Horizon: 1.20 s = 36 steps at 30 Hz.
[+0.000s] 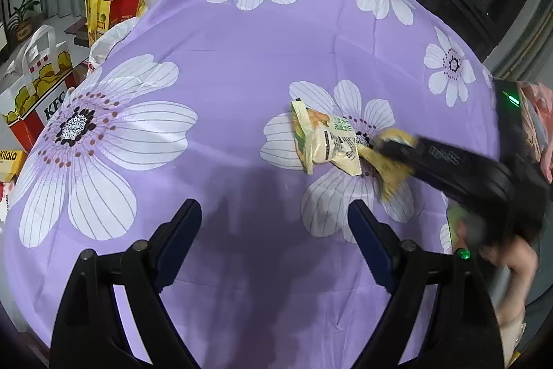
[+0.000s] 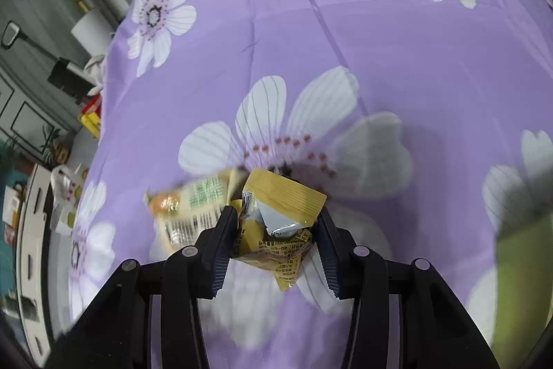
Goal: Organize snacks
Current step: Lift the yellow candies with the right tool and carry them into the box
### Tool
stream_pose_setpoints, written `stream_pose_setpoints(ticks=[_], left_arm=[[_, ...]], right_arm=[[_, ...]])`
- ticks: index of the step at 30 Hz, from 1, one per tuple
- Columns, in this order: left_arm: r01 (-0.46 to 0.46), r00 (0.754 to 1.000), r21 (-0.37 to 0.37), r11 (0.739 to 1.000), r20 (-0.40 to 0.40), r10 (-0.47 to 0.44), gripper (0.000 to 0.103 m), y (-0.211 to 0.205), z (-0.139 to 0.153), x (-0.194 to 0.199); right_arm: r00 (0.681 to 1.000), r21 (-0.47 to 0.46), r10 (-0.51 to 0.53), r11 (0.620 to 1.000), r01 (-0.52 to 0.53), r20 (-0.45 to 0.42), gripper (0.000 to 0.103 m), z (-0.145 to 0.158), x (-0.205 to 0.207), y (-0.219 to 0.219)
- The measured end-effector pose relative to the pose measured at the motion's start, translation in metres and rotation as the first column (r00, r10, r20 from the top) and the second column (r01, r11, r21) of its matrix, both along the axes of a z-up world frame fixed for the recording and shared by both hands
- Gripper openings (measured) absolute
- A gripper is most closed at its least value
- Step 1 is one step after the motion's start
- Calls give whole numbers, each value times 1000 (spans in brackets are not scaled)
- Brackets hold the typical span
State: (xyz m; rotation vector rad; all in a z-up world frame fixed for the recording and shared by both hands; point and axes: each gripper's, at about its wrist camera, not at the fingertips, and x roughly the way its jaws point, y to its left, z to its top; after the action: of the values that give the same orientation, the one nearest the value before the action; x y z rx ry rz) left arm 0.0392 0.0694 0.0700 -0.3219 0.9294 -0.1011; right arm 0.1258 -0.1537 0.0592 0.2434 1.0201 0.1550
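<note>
Purple cloth [image 1: 242, 75] with big white flowers covers the whole work surface under my two grippers. Off its left edge I see a KFC paper bag [image 1: 38, 99], a red and yellow paper bag [image 1: 110, 6] behind it, and a yellow box [image 1: 10, 161] at the frame's border, all clear of the work. My left gripper [image 1: 274, 223] hangs over bare cloth with its jaws wide and nothing between them. Right of it, a pale snack packet [image 1: 325, 140] with a barcode lies flat on a printed flower. Touching its right end is the yellow snack packet [image 2: 276, 217], crumpled, and my right gripper [image 2: 274, 230] has its jaws drawn in on both sides of it, pads pressing the wrapper. The pale packet sits just beside the left finger [image 2: 221, 230], crowding that grip.
</note>
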Motion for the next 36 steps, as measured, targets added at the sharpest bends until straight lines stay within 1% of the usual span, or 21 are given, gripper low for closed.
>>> stream_pose_setpoints(ticks=[3,7,10,12,17,20,22,24,27,28,32,34,36], left_arm=[[3,1000,16,1000,-12,-2,87,-5,-2,-1],[18,1000,8,1000,-14,-18,87,-10,-3,-4],[51,999,20,999,-18,-50,87,-20,-5,-7],[69,997,35,997,-21,-68,87,-26,-6,-9],[128,992,48,991,-22,-127,87,-40,-9,-13],[156,988,50,986,-16,-155,87,-45,-10,-15],[188,982,26,982,-19,-188,87,-49,-10,-16],[212,977,4,977,-18,-212,86,-54,-10,-17],[275,961,-28,961,-9,-275,84,-65,-10,-22],[302,953,-47,952,-7,-303,81,-69,-10,-24],[380,923,-93,920,-16,-383,77,-84,-14,-27],[420,903,-127,898,-35,-428,72,-91,-18,-28],[452,886,-135,882,-44,-461,70,-100,-21,-31]], right_arm=[[1000,13,9,1000,-9,-10,47,9,-26,-13],[999,74,43,996,-41,-14,47,19,-68,-28],[997,92,64,994,-59,-48,47,14,-86,-31],[995,95,70,993,-63,-68,47,7,-94,-31],[983,98,86,993,-71,-160,47,-15,-98,-34],[985,110,83,992,-67,-152,48,-15,-100,-38],[984,111,74,992,-56,-164,49,-15,-101,-42],[985,105,82,992,-66,-155,49,-13,-102,-43],[992,58,83,995,-77,-95,49,-4,-109,-47],[992,58,84,995,-79,-89,49,-4,-110,-49],[992,129,79,990,-66,-101,49,-8,-107,-60],[991,169,73,984,-53,-109,49,-10,-105,-66],[990,212,64,976,-37,-123,49,-13,-103,-71]])
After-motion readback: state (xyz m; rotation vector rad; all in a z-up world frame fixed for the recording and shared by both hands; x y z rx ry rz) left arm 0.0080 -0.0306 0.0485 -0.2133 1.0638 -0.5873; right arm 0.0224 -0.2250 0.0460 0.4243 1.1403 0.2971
